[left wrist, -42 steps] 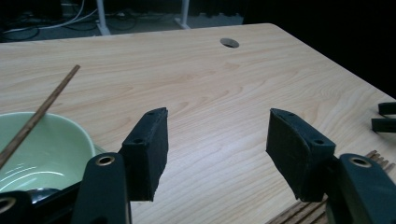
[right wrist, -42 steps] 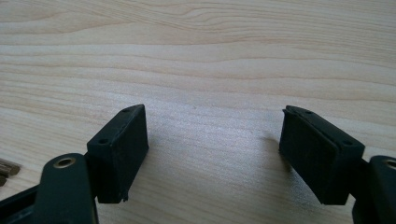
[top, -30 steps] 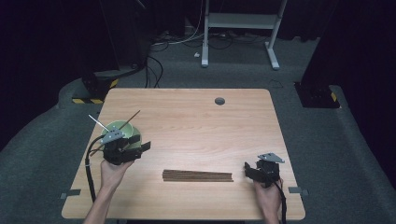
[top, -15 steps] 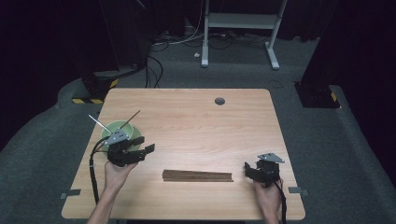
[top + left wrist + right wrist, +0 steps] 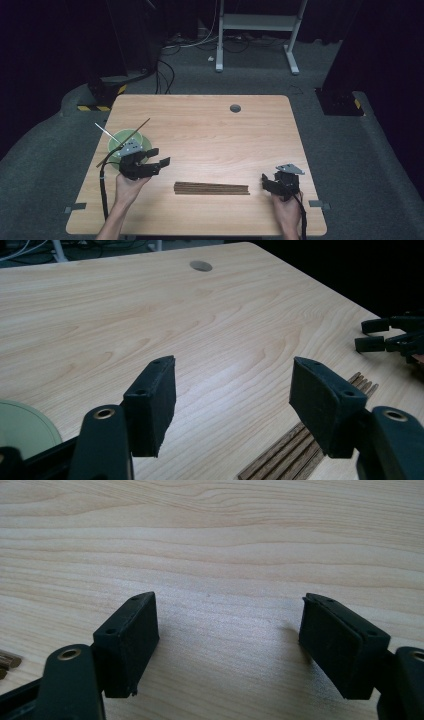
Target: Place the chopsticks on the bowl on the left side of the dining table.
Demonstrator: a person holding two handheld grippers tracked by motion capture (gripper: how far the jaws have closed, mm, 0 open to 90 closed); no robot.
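Swung right off the green bowl [image 5: 126, 141], left gripper [image 5: 159, 156] jaws just been opening, empty. Right gripper [image 5: 266, 183] gaping too. One chopstick bowled; bundle of chopsticks [image 5: 211, 188] left.

- Pale wood-grain rectangular tabletop [image 5: 210, 130] with round grey cable hole [image 5: 235, 108].
- Dark grey carpeted floor [image 5: 260, 80].
- White metal frame legs [image 5: 255, 22] behind.
- Black surroundings, dimly lit.

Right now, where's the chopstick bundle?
High view: the chopstick bundle lies flat near the table's front edge, between the left gripper and the right gripper.
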